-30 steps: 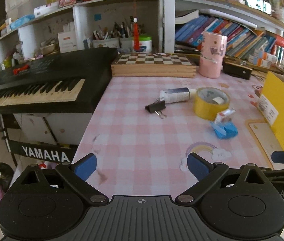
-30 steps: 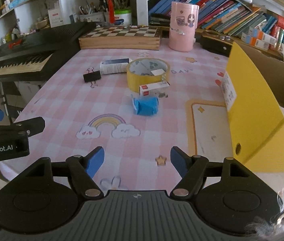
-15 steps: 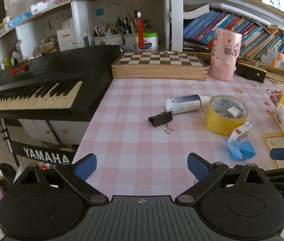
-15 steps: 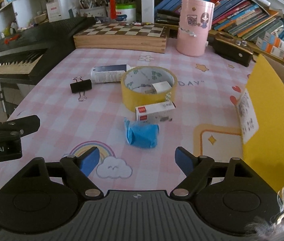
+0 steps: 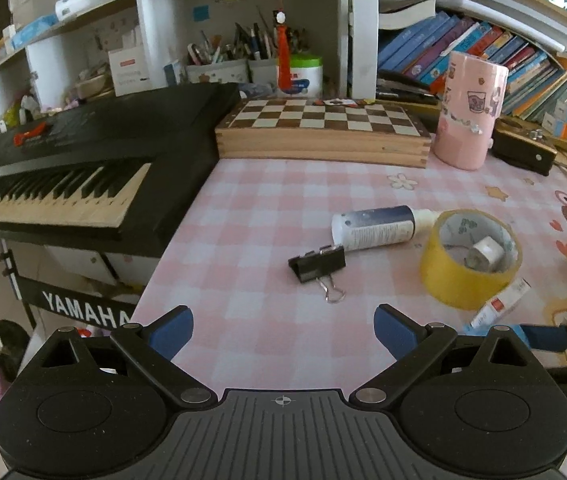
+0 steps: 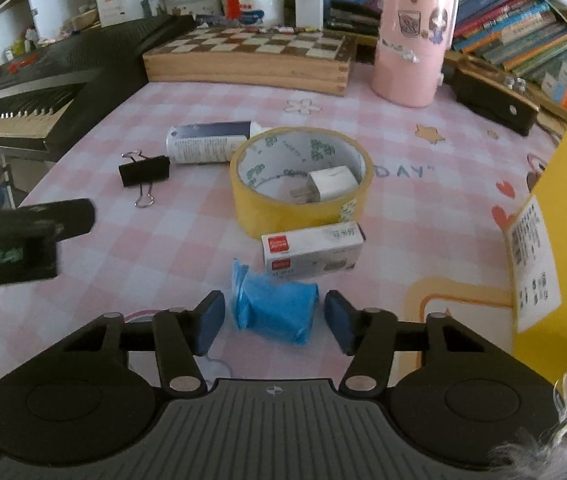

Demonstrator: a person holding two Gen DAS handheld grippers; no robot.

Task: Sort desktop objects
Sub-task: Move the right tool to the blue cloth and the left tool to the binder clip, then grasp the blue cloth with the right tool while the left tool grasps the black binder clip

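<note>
**Right gripper closing around blue roll; left gripper spread over bare cloth**

Legible writing: "YAMAHA" in white capitals on the stand of the black keyboard [image 5: 83, 168], lower left of the left wrist view. The pink checked tablecloth [image 6: 187, 92] carries the printed letters "DAY" right of centre in the right wrist view. The white carton [image 6: 312, 249] bears a red logo patch on its near end; its characters are too small to read. The white label on the yellow box [image 6: 563, 240], at the right edge, has a barcode and fine print that cannot be read. The white tube [image 6: 211, 142] has small unreadable text on its body.

Task item: the blue plastic roll [image 6: 273, 308] lies on the cloth at lower centre of the right wrist view, touching the carton's near side. Its long axis runs roughly left to right across the frame, the crumpled loose end to the upper left.

Right gripper [image 6: 274, 320]: its jaws are closing, with the roll between the blue pads; a narrow gap shows on each side, so no grip is yet made.

Left gripper [image 5: 283, 330]: released, jaws wide, nothing between them, over bare cloth in front of the black binder clip [image 5: 317, 264].

Other items: the yellow tape roll [image 6: 301, 184] lies flat at centre with a white charger plug [image 6: 329, 186] inside its ring. The clip's wire handles point toward the camera in both views.
</note>
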